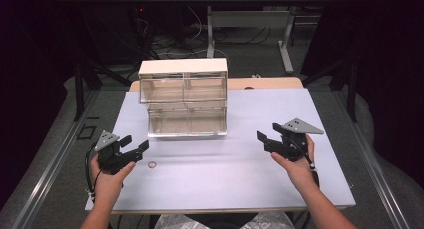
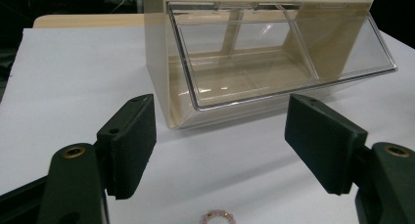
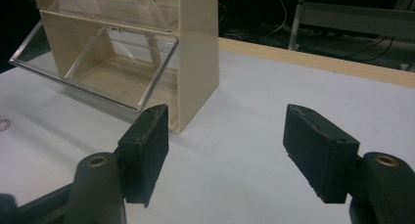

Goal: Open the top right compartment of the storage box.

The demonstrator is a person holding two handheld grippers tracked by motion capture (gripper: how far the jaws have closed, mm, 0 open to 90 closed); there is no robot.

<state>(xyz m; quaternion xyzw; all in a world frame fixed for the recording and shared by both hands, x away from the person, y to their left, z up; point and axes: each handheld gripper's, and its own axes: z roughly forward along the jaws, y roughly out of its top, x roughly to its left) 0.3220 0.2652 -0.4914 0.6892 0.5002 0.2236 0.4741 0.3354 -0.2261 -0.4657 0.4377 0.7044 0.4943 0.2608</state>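
A small pink bead ring (image 1: 152, 164) lies on the bench (image 1: 225, 174), just beside the left claw (image 1: 136, 145), before the drawer box (image 1: 183, 98). Both claws gape empty; right claw (image 1: 268, 135) well apart.

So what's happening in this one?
A person sits at a white table with a two-jaw gripper in each hand. Both the left gripper and the right gripper are open and hold nothing. A small pink bead ring lies on the table just beside the left gripper. Behind it stands a cream drawer cabinet whose lower clear drawer is tipped open and looks empty. Nothing has been picked up yet.
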